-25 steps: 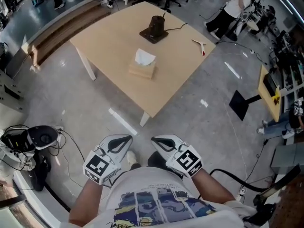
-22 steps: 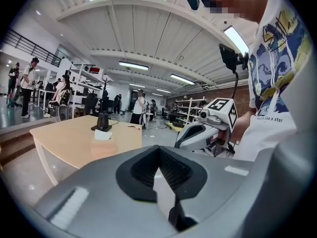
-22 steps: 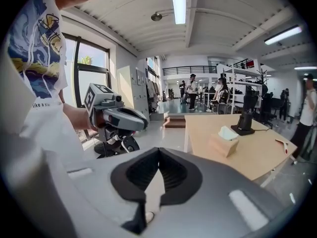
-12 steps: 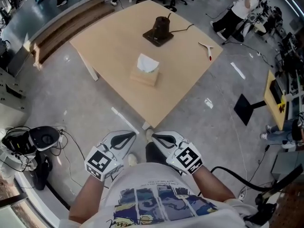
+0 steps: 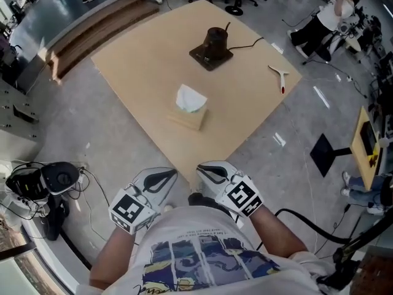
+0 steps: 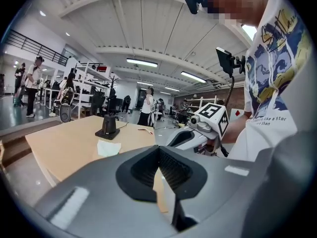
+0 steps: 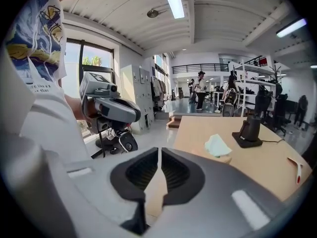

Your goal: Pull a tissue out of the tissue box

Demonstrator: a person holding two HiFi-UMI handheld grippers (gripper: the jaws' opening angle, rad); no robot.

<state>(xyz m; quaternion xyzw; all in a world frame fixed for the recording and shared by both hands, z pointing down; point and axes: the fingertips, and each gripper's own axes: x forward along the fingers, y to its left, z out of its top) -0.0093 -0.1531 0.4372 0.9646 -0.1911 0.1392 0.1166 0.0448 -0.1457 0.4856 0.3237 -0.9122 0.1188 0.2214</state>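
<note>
A wooden tissue box [image 5: 187, 119] stands near the middle of the light wood table [image 5: 141, 60], with a white tissue [image 5: 191, 98] sticking up from its top. Both grippers are held close to my body, short of the table's near corner and far from the box. My left gripper [image 5: 166, 178] is shut and empty. So is my right gripper [image 5: 206, 169], beside it. In the left gripper view the left gripper [image 6: 159, 150] points past the table, and the tissue [image 6: 108, 147] lies left of it. In the right gripper view the tissue [image 7: 217, 145] sits ahead and right of the right gripper [image 7: 160, 153].
A black device [image 5: 212, 45] on a base with a cable stands at the table's far side. A white tool with a red tip [image 5: 280, 77] lies near the right corner. Black gear and cables [image 5: 43, 180] sit on the floor at left. A person [image 5: 334, 14] is at the back right.
The table and tissue box have come nearer in the head view as I walked toward them. Both grippers stay side by side and shut.
</note>
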